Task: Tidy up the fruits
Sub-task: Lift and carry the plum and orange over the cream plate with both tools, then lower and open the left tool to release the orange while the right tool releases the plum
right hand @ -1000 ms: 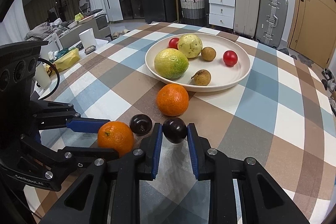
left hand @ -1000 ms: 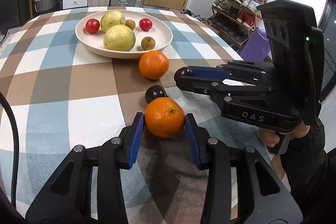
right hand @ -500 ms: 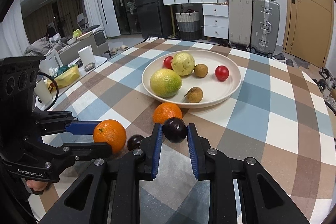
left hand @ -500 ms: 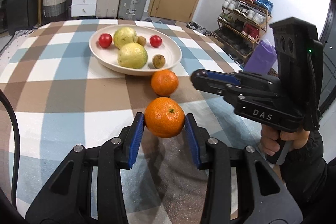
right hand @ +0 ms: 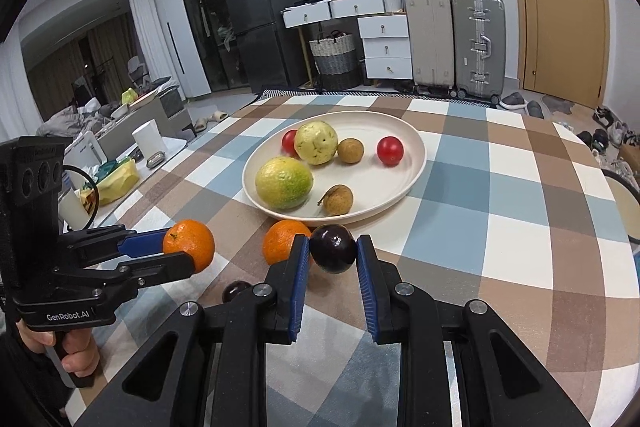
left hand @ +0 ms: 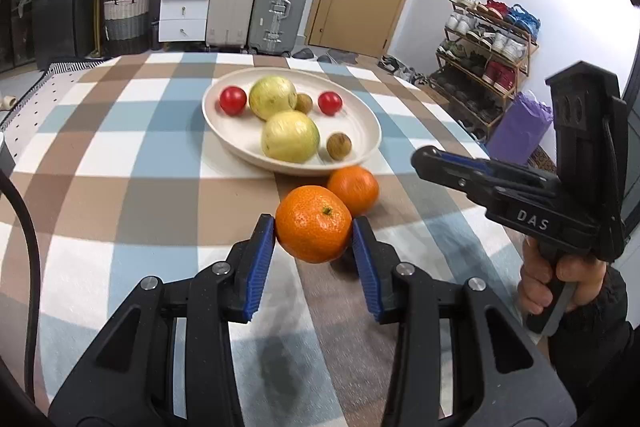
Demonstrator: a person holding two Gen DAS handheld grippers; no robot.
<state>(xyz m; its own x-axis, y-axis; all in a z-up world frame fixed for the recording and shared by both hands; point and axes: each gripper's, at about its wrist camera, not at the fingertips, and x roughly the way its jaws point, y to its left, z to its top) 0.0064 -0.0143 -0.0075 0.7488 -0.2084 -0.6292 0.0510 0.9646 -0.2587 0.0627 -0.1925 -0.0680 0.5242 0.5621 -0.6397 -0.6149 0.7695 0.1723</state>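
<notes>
Left gripper [left hand: 314,239] has raised its orange [left hand: 313,223]; right gripper [right hand: 333,259] its plum [right hand: 333,253].

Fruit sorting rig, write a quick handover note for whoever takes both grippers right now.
Left gripper: shut on an orange, lifted off the table.
Right gripper: shut on a dark plum, also lifted.
Plate: already holds six fruits.
On the checked cloth: second orange by the plate rim, second plum nearer you.
Left: plate both held fruits, then those two.

Orange [left hand: 353,190] before the plate [left hand: 370,131] (fruit on it), on the table [left hand: 120,187]
</notes>
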